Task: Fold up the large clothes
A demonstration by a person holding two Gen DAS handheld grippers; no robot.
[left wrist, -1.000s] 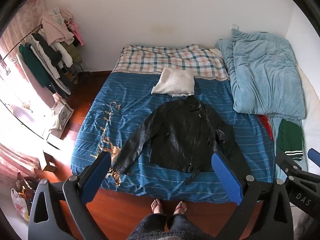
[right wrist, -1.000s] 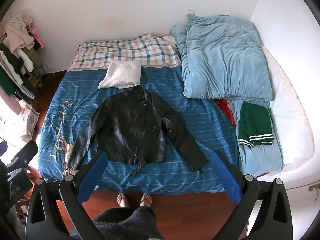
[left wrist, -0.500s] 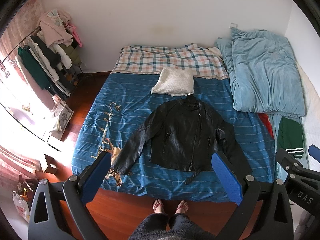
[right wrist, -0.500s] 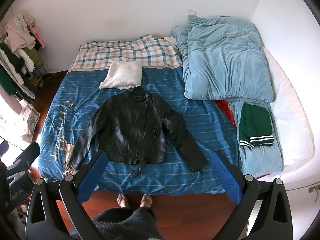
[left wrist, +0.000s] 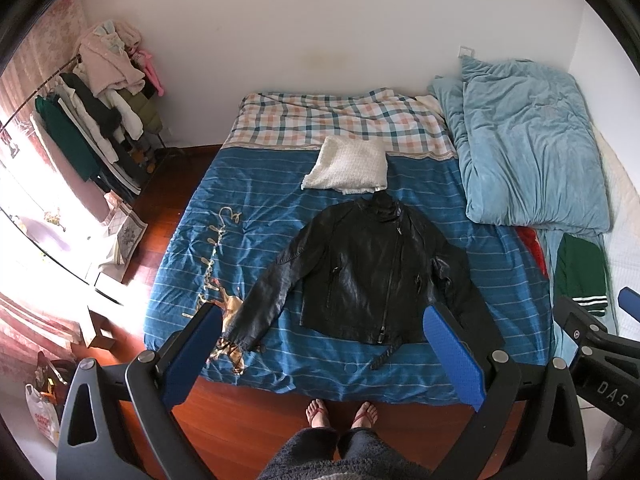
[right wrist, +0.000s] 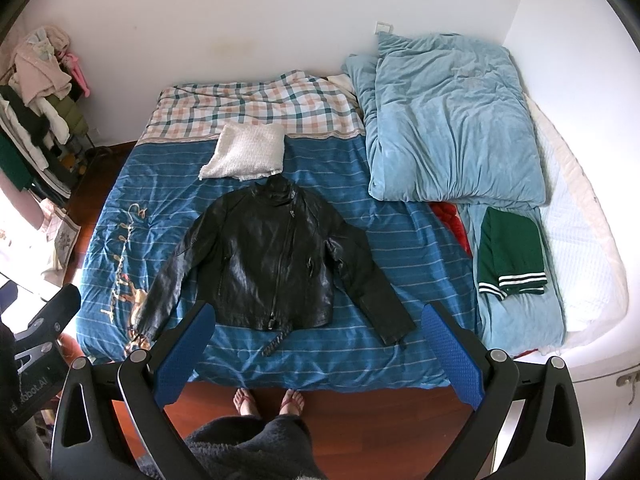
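Observation:
A black leather jacket lies flat, front up and zipped, on the blue striped bedspread, both sleeves spread down and outward. It also shows in the right wrist view. My left gripper is open and empty, held high above the foot of the bed. My right gripper is open and empty at the same height, to the right of the left one. Neither touches the jacket.
A folded white knit lies above the jacket's collar. A light blue duvet and a folded green garment lie on the right. A clothes rack stands at left. My feet stand on the wood floor at the bed's foot.
Both views have shifted only slightly; the grippers stay high and open, and the jacket has not moved.

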